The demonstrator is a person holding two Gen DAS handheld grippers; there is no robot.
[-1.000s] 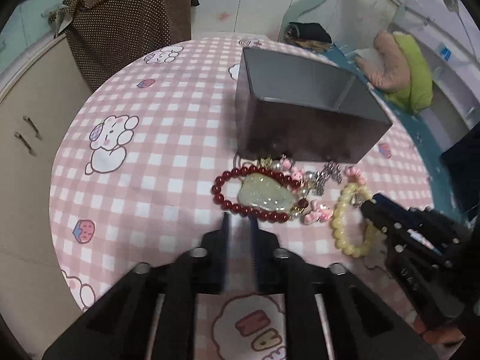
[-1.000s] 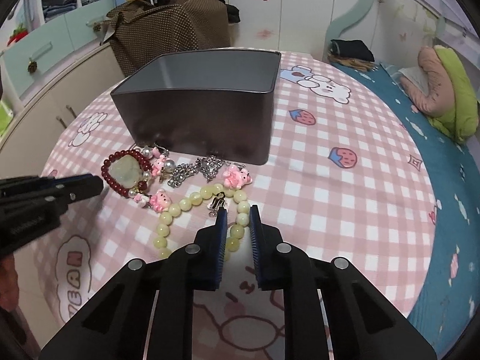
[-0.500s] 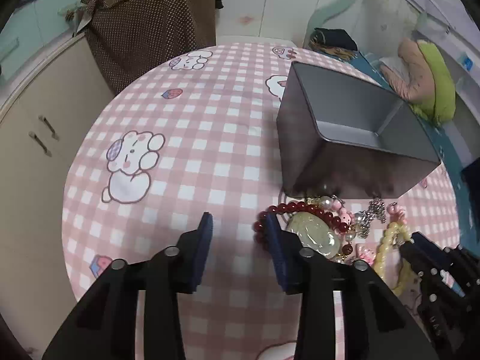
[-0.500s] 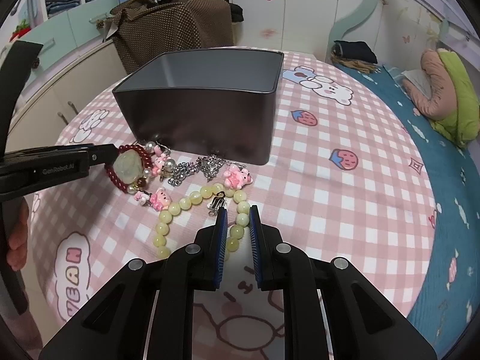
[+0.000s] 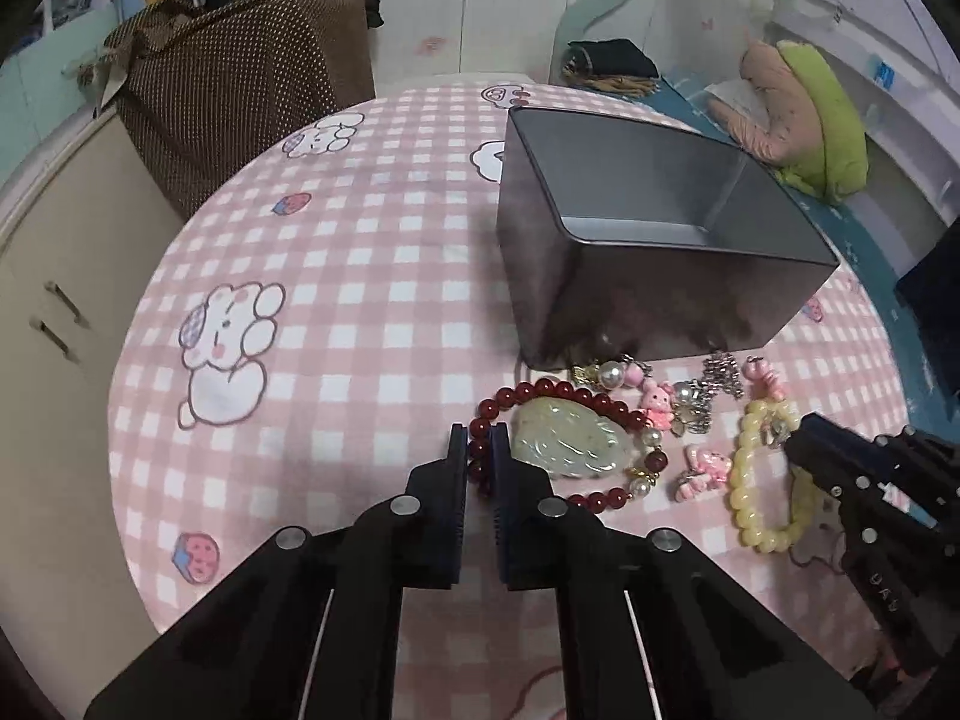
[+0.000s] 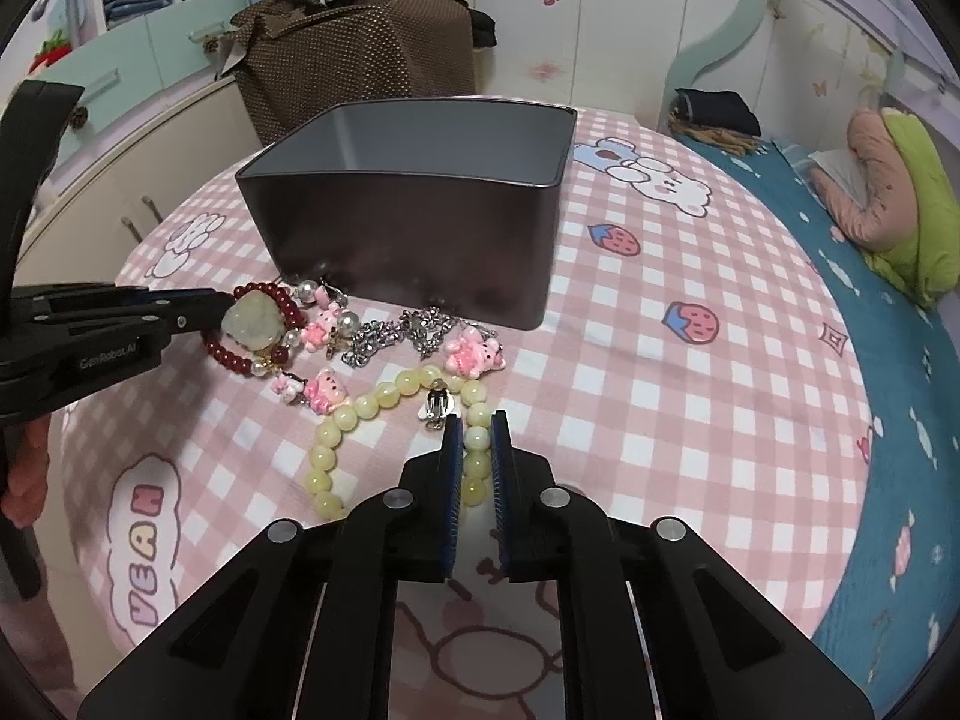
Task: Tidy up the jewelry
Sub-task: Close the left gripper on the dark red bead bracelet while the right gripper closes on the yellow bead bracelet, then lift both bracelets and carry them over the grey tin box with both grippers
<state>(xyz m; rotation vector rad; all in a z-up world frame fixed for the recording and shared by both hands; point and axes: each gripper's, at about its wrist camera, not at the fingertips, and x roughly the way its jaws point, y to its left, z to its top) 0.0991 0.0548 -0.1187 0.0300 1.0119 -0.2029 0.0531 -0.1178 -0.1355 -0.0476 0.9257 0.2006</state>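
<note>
The jewelry lies in one loose cluster on the pink checked bench (image 5: 336,312), just in front of the near wall of the empty dark metal box (image 6: 414,240), toward the bench's near edge. The red bead bracelet (image 5: 564,390), with its pale green carved pendant (image 5: 564,438), sits at the cluster's left end. The left gripper (image 5: 478,456) has its blue fingers clamped on the red beads at the bracelet's left side. At the right end, the yellow bead bracelet (image 6: 360,414) lies flat, and the right gripper (image 6: 477,444) has its fingers pressed together on a few of its beads, just beside a small silver clip (image 6: 436,407).

The step in hand looks like a double pick-up. To do it well, each bracelet should probably be raised straight up until it hangs clear of its neighbours. The red strand touches the pearl-and-charm string, so a slow lift would show any snag before it drags the rest. Then each should be carried over the box rim and let go low inside, so the heavy pendant does not swing or knock the wall.

By count: one box, two bead bracelets, one pendant, one tangle of silver chain (image 6: 396,333), one silver clip and four pink bear charms (image 6: 474,354), as far as can be made out. There are a few white pearls, whose stringing is too tangled to tell.
</note>
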